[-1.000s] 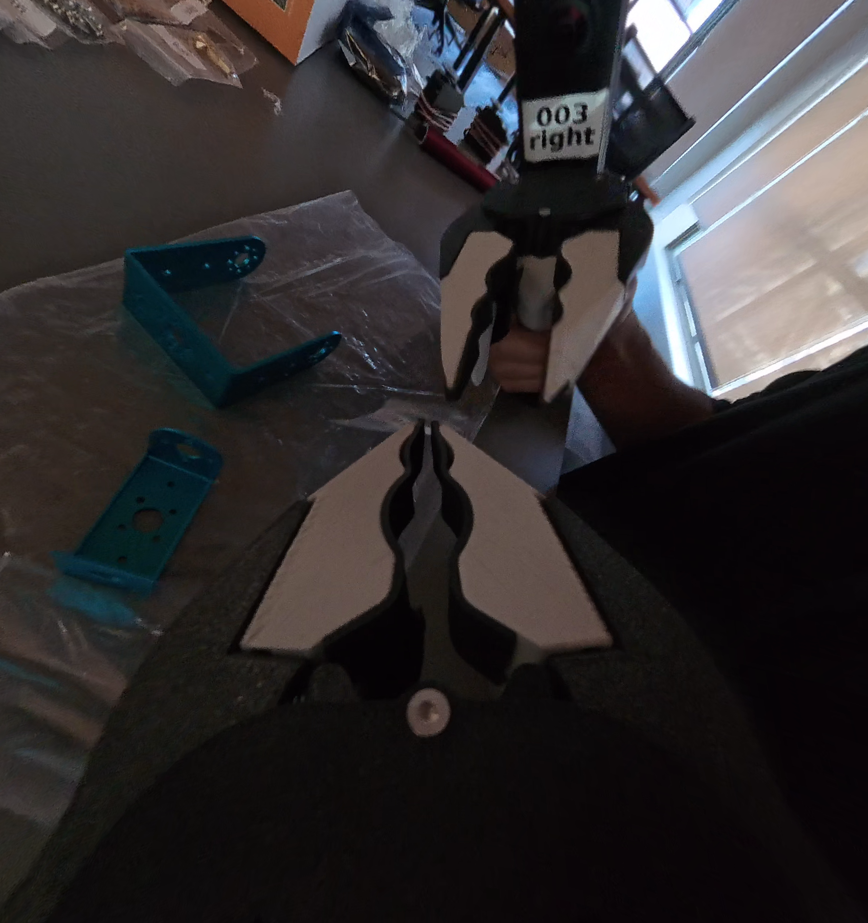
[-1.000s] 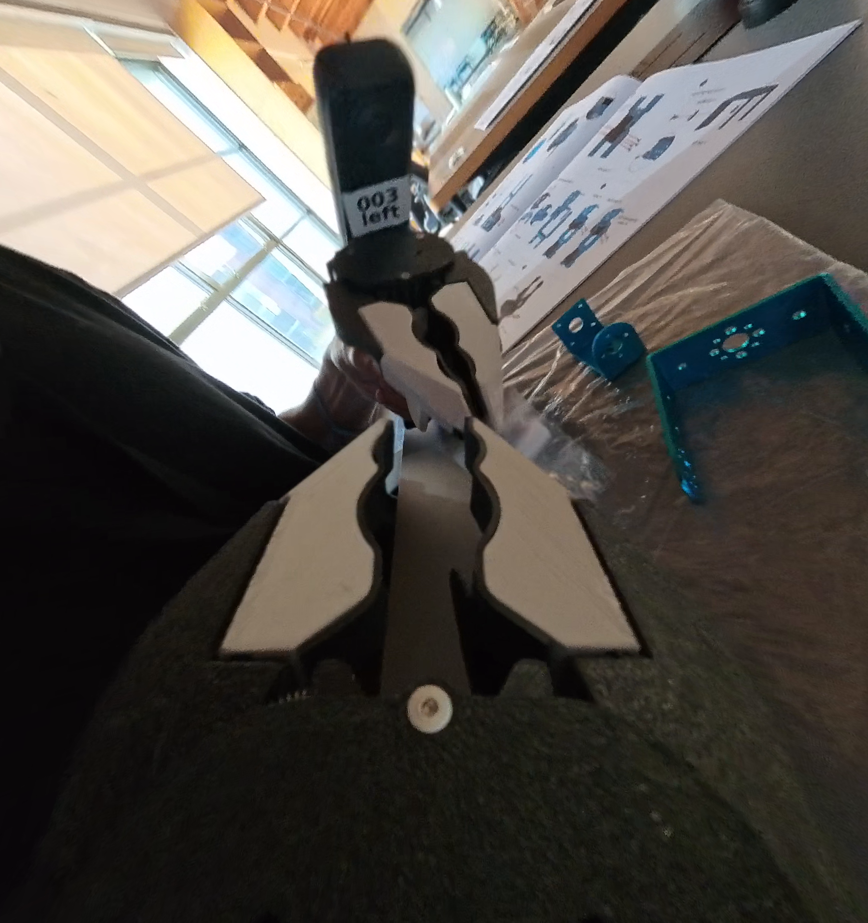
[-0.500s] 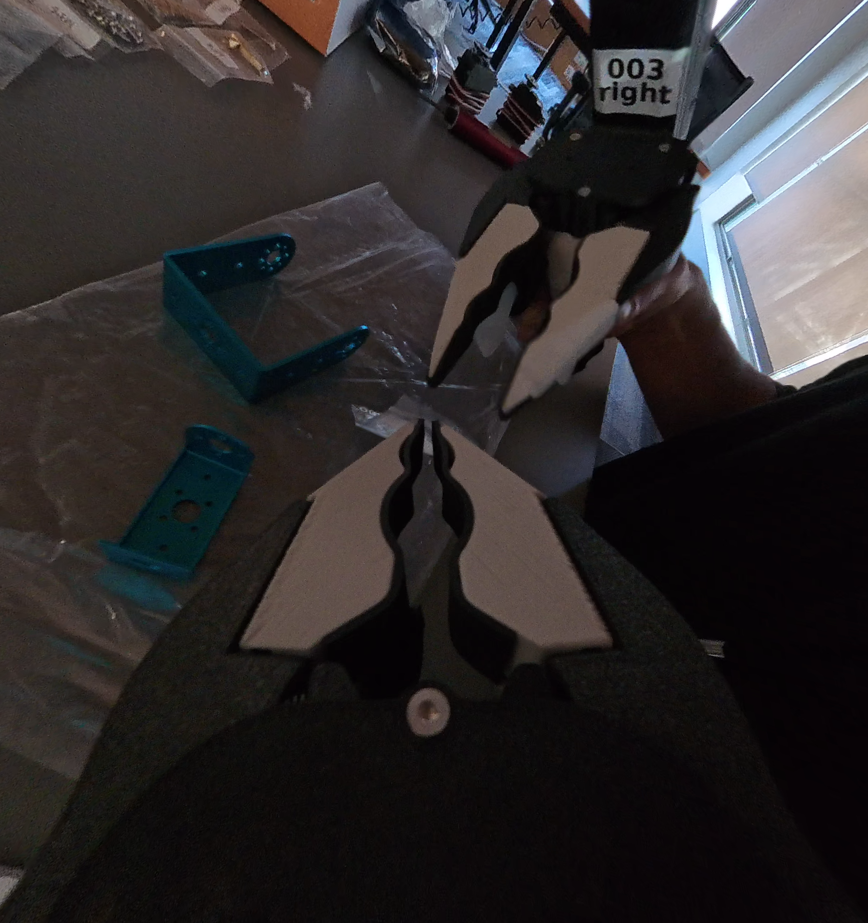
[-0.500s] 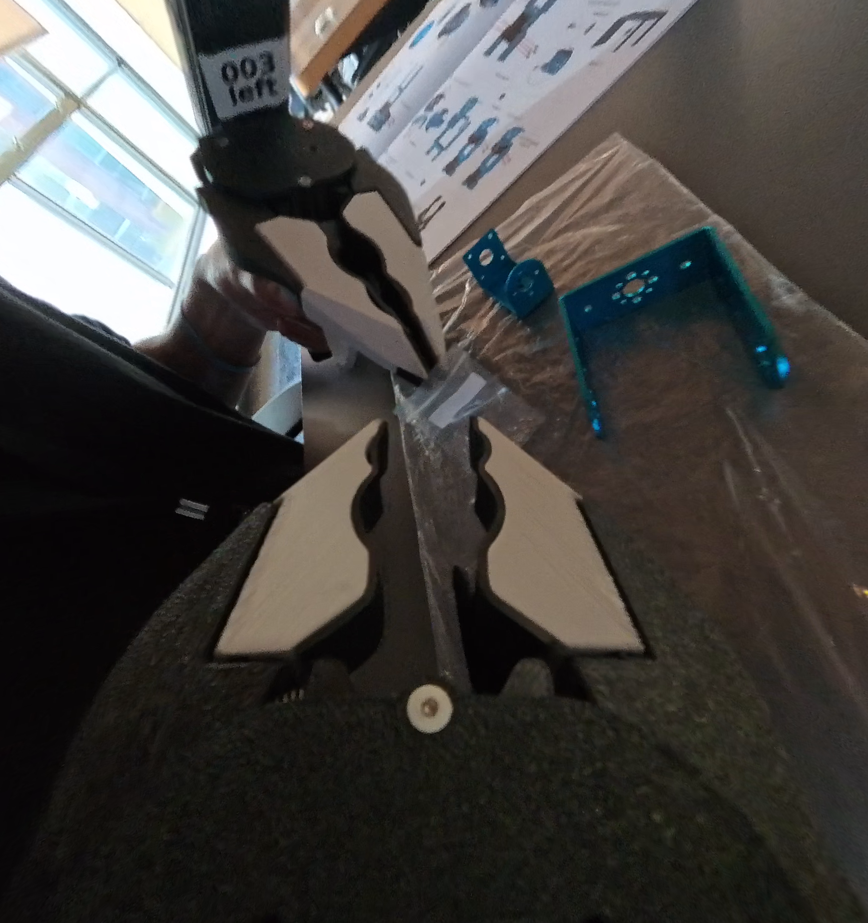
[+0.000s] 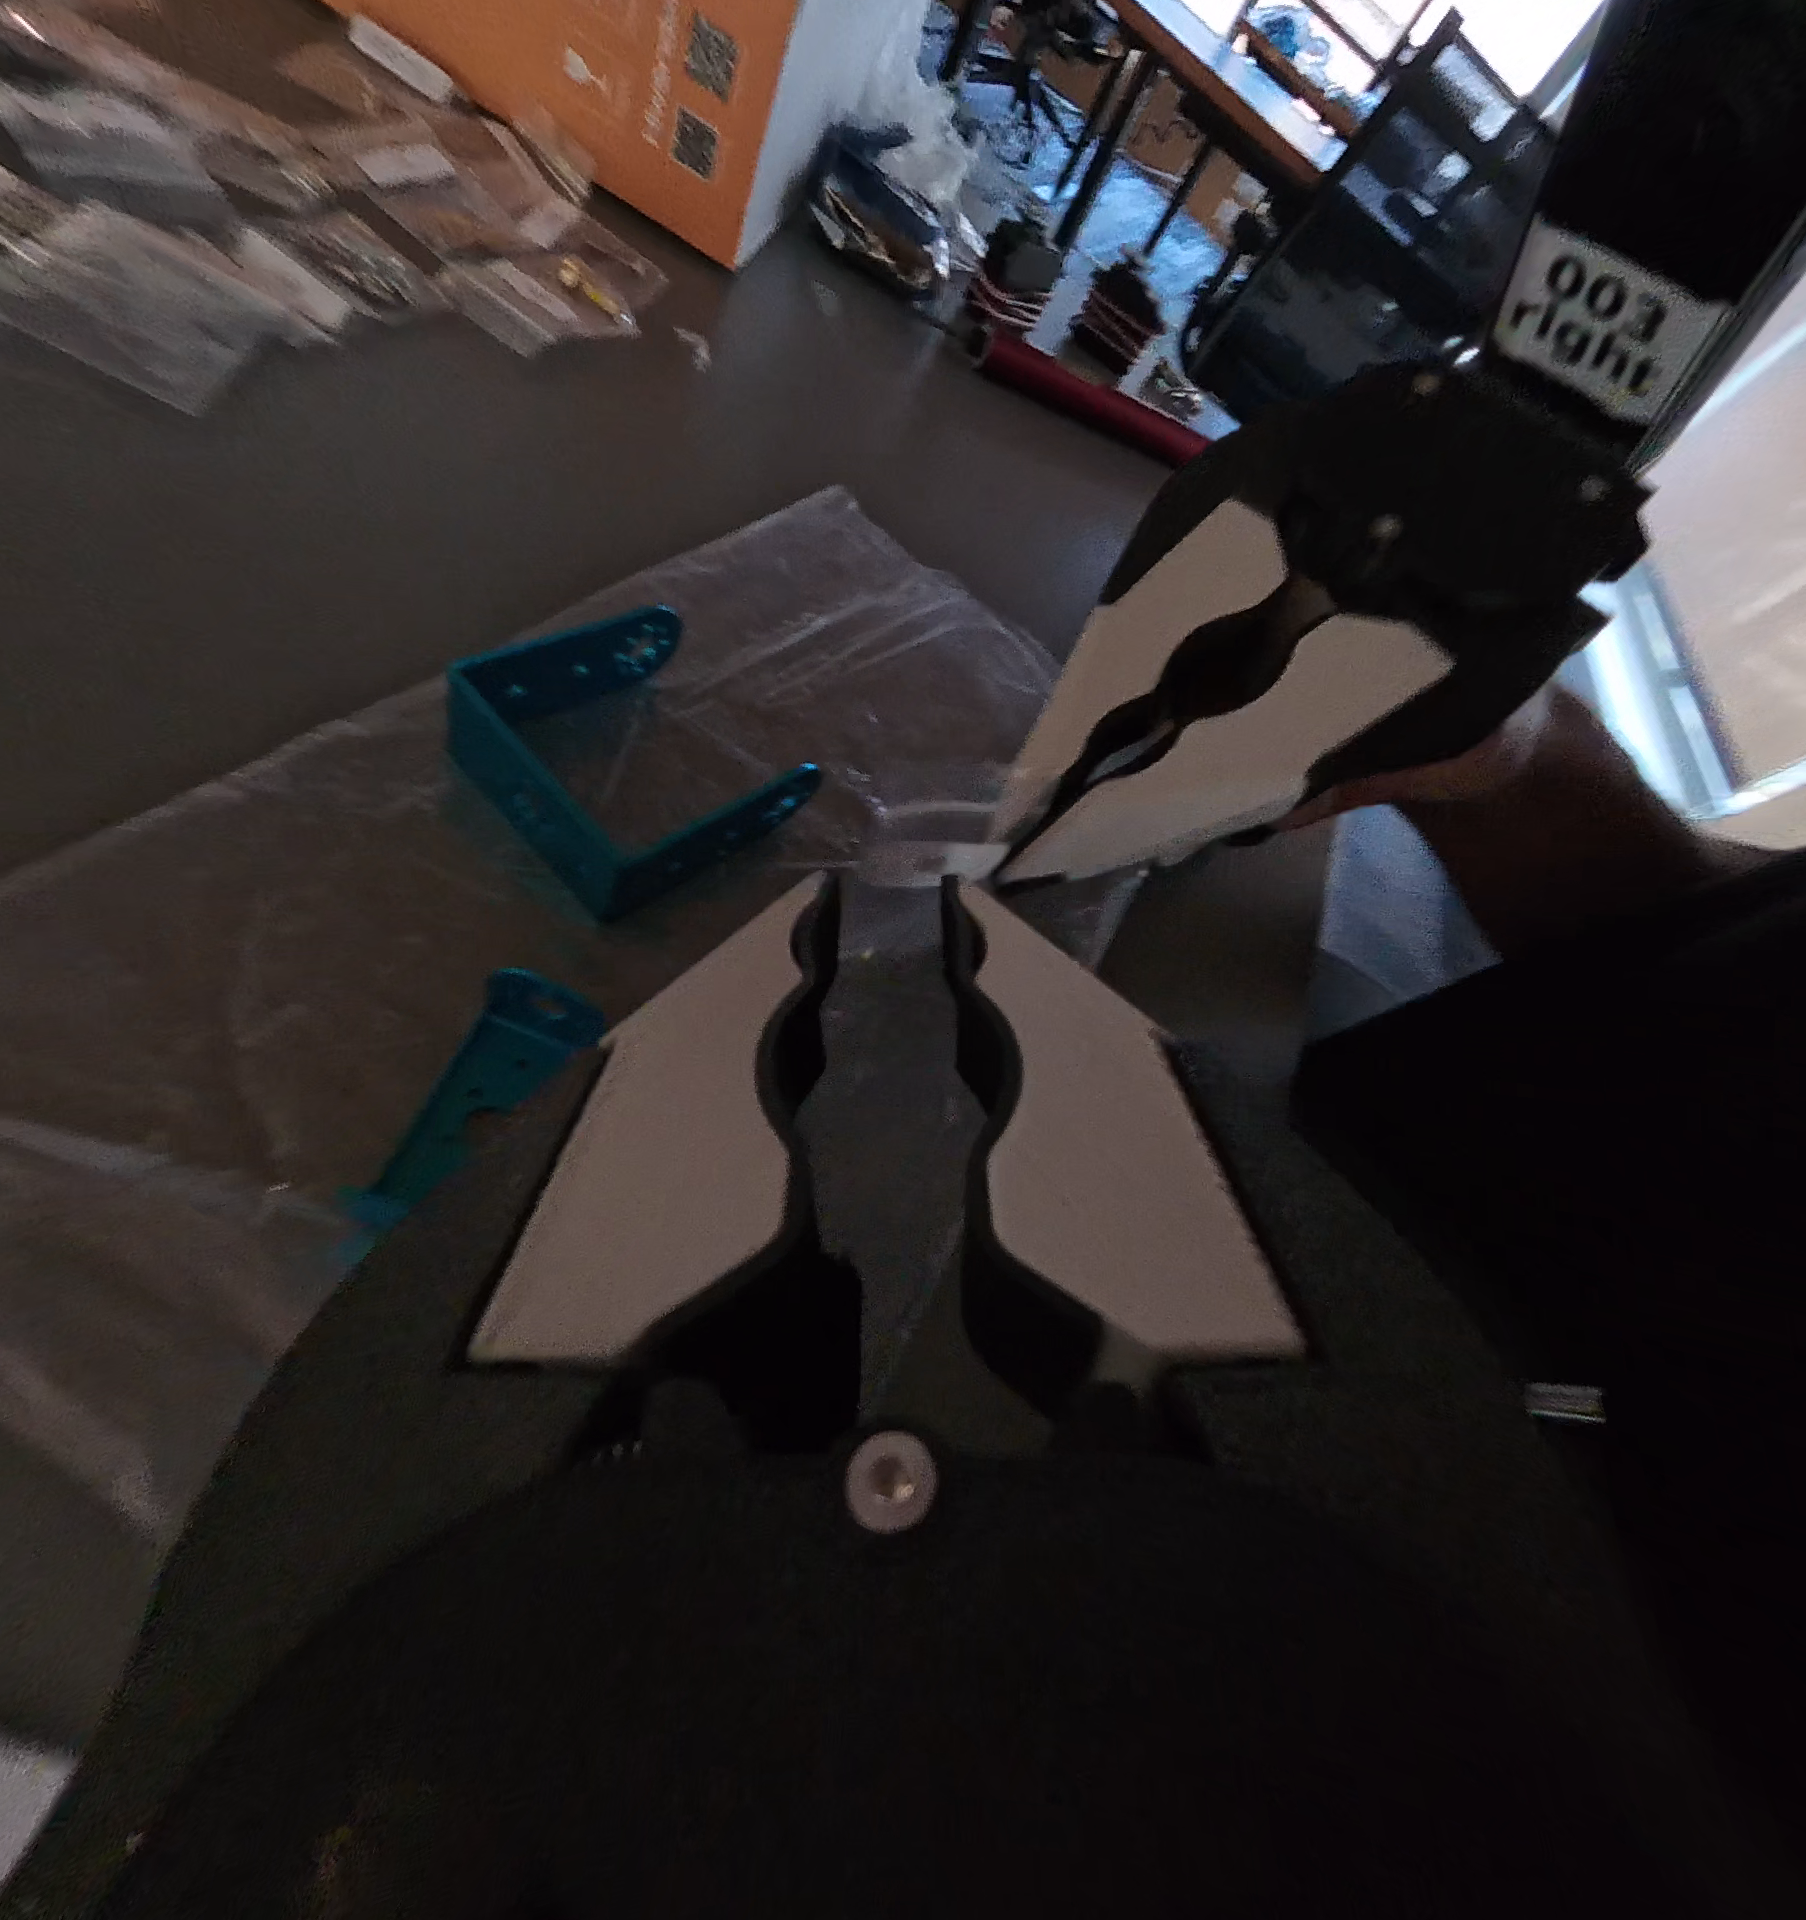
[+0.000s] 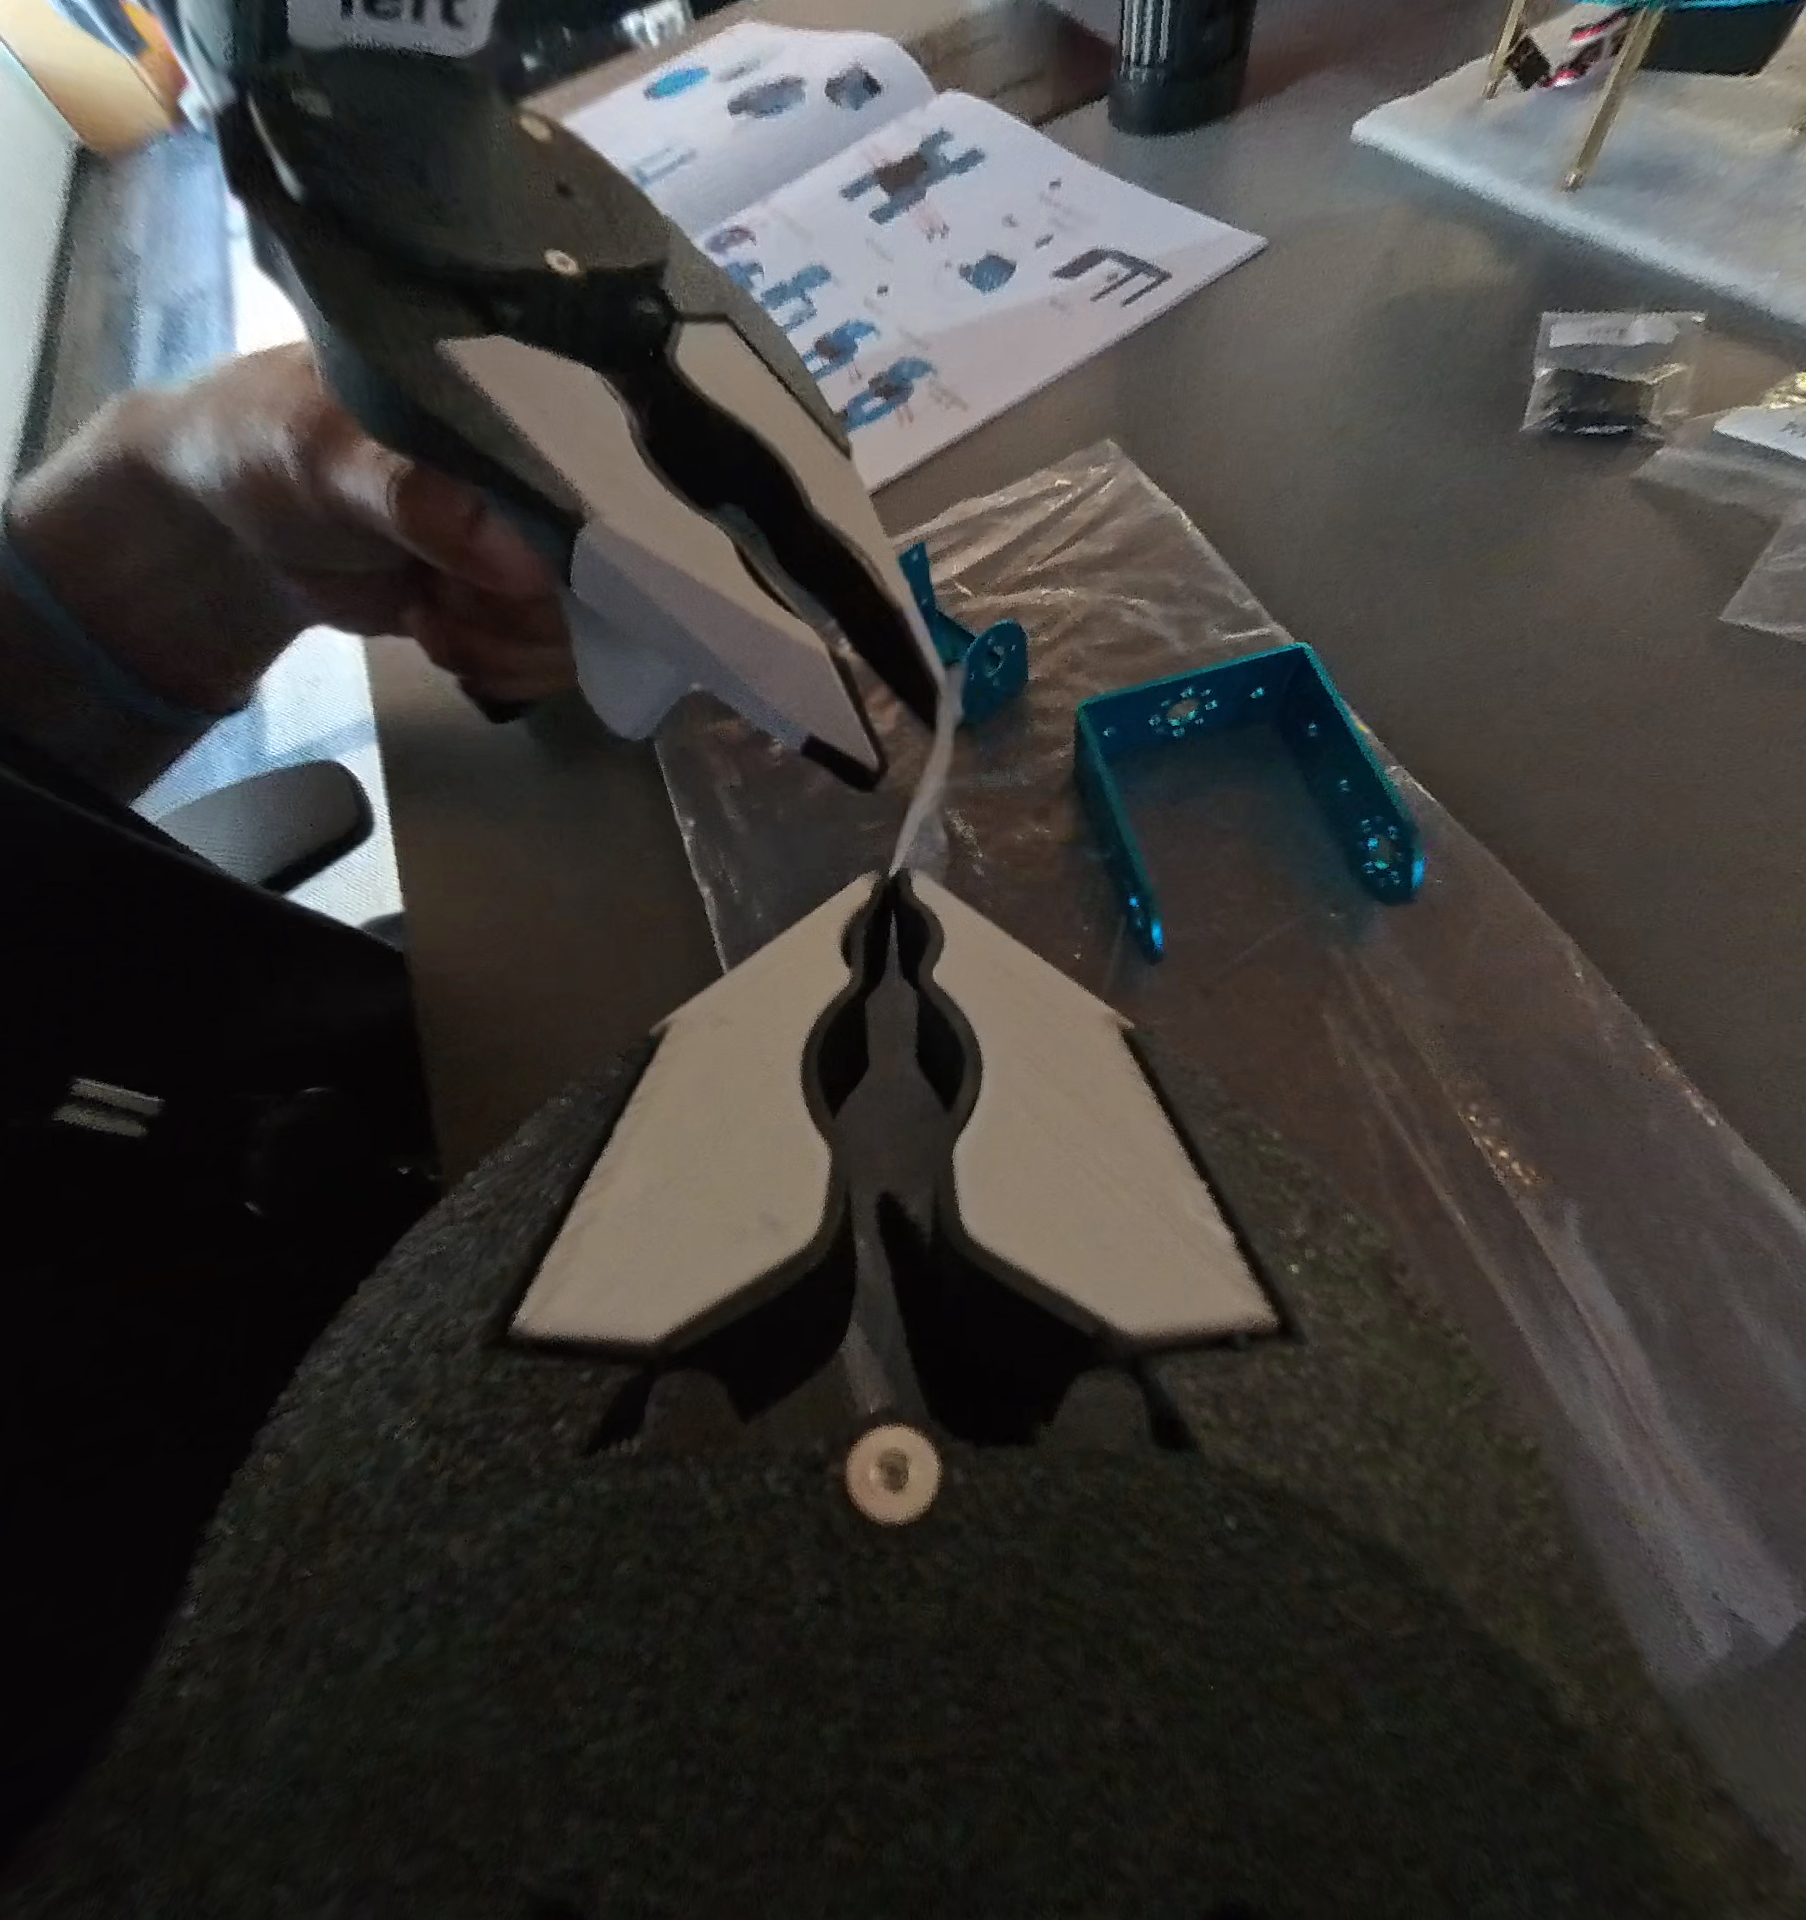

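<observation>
Two tongs — left tongs (image 5: 891, 883) parted, right tongs (image 6: 891, 881) pinching labelled plastic bag (image 6: 925, 774).

A white rectangular label (image 5: 1585, 312) carrying black print is sitting on the black body of the right gripper (image 5: 1003, 878). A similar white label (image 6: 390, 21) on the left gripper (image 6: 878, 748) is running off the top edge. An orange cardboard box (image 5: 660, 104) is showing small dark printed squares, blurred. An open white paper booklet (image 6: 930, 208) is lying on the grey table (image 6: 1501, 582), showing blue diagrams and tiny print. Small clear plastic bags (image 6: 1605, 369) are bearing white stickers. The thin white paper strip (image 6: 930, 769) pinched in the right gripper is showing nothing legible.
</observation>
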